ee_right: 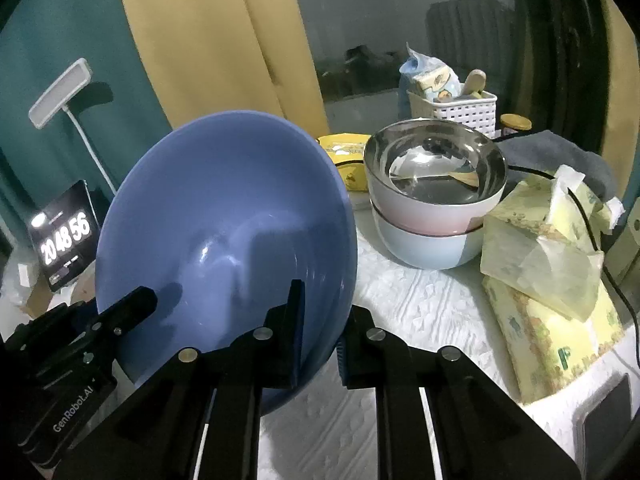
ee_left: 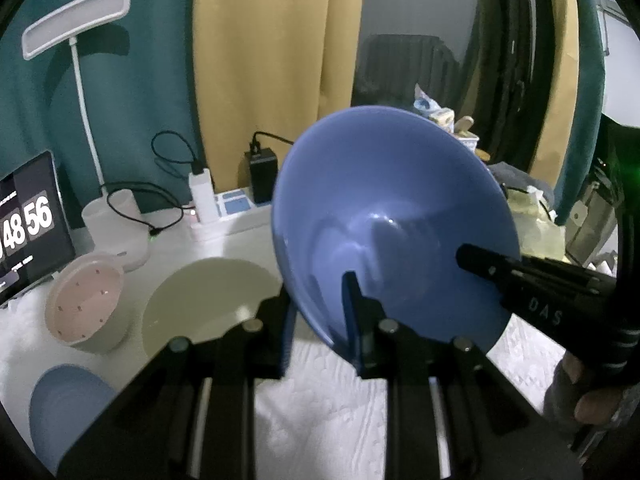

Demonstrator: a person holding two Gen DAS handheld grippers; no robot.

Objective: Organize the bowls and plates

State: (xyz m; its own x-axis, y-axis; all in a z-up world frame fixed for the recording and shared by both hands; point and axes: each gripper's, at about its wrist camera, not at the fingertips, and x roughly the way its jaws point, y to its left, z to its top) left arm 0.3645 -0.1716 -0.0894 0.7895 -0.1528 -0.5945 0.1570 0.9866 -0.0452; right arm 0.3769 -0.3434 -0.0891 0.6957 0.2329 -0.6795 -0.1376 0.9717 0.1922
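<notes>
I've got both grippers on the blue bowl [ee_left: 384,216]: left gripper [ee_left: 320,312] is clamped over its near rim, one finger inside the bowl and the other on the outer wall, and right gripper [ee_right: 320,320] has the same bite on the rim at the opposite side. In the left view the right one's finger comes in from the right edge and lies against the inside wall. Two-sided pinch makes sense: the wall is thin and smooth, so one grip alone would let it swing. The bowl is off the table [ee_left: 320,408], tipped up with its opening facing the cameras, clear of the cloth below. Both grippers point down and forward at a moderate slope; part of a hand [ee_left: 588,396] shows at the right edge of the left view. Outward on the left part of the table: a cream plate [ee_left: 208,300], a pink strainer bowl [ee_left: 86,304], and a pale blue dish [ee_left: 68,412] at the near left edge. Toward the right rear sit the stacked bowls [ee_right: 432,216], steel-lined one on top. My guess is the blue bowl is heading to one of those groups; which one I can't tell.
</notes>
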